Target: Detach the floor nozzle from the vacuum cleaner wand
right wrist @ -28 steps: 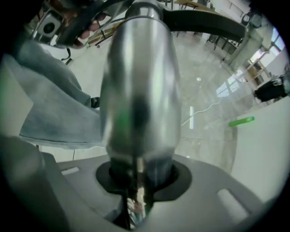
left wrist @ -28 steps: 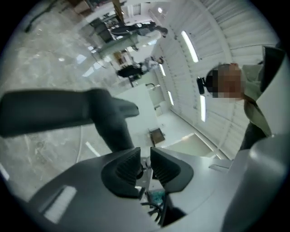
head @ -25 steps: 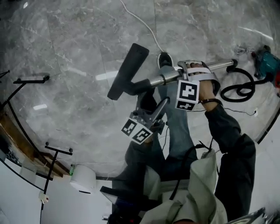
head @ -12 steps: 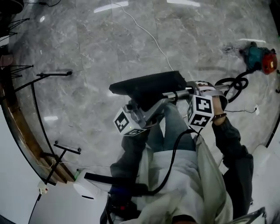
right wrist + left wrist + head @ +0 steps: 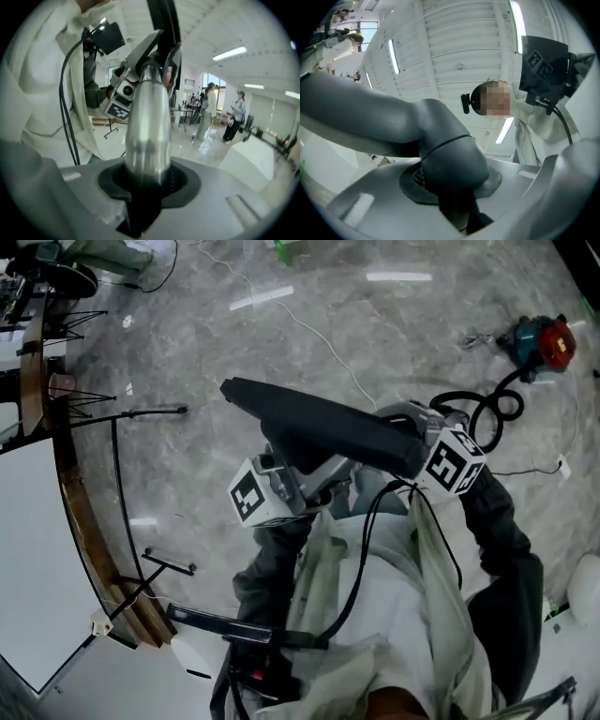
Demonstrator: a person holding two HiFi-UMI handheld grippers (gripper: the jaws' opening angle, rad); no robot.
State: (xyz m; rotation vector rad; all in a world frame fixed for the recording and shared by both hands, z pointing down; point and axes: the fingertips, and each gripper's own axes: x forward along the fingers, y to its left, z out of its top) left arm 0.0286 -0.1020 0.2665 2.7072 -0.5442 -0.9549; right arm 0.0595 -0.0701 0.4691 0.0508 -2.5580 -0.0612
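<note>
The left gripper point(image 5: 452, 192), jaws just closing, clamps the neck of the long dark plastic floor nozzle point(image 5: 319, 432); the right gripper point(image 5: 143, 187), jaws just easing wider, grips the shiny silver metal wand point(image 5: 147, 117); the nozzle is raised before the person's chest; open grey marble floor point(image 5: 234, 352) lies far; black stands point(image 5: 141, 413) line its left edge.

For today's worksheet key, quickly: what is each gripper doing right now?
Left gripper: jaws just closed further, clamped on the nozzle neck.
Right gripper: jaws just opened slightly, yet gripping the metal wand.
</note>
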